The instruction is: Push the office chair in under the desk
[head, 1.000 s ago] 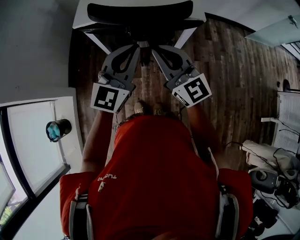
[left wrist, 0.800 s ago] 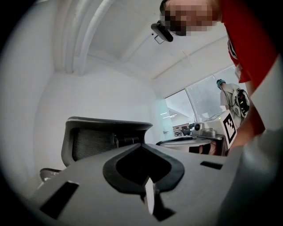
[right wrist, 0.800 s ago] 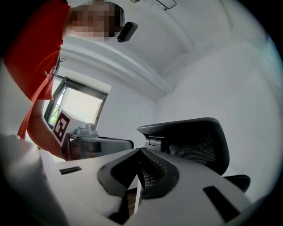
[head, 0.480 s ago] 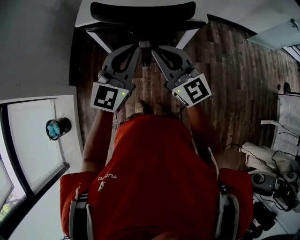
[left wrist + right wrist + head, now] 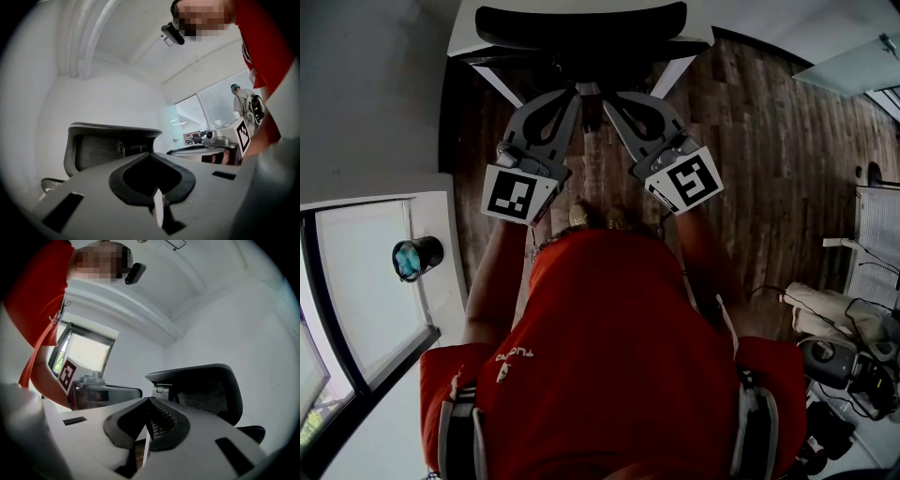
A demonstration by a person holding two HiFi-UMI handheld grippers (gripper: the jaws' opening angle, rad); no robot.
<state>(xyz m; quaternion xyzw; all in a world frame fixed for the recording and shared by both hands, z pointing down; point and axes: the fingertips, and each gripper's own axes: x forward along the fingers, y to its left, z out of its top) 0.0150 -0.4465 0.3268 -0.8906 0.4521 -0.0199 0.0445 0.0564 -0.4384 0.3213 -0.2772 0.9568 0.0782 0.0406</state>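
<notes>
The black mesh-backed office chair point(image 5: 581, 28) stands at the top of the head view, its backrest against the front edge of the white desk point(image 5: 698, 23). My left gripper point(image 5: 575, 92) and right gripper point(image 5: 607, 97) point side by side at the chair's back, both shut with nothing between the jaws. In the left gripper view the backrest point(image 5: 108, 145) rises just beyond the shut tips of the left gripper point(image 5: 151, 153). The right gripper view shows the backrest point(image 5: 201, 390) right of the right gripper's tips point(image 5: 149, 400). Whether the tips touch the chair I cannot tell.
The wooden floor point(image 5: 769, 169) stretches to the right. A white ledge with a teal-lensed device point(image 5: 416, 258) lies at the left. Cables and equipment point(image 5: 844, 356) are piled at the lower right, beside a white rack point(image 5: 874, 253). The person's red shirt fills the lower part of the head view.
</notes>
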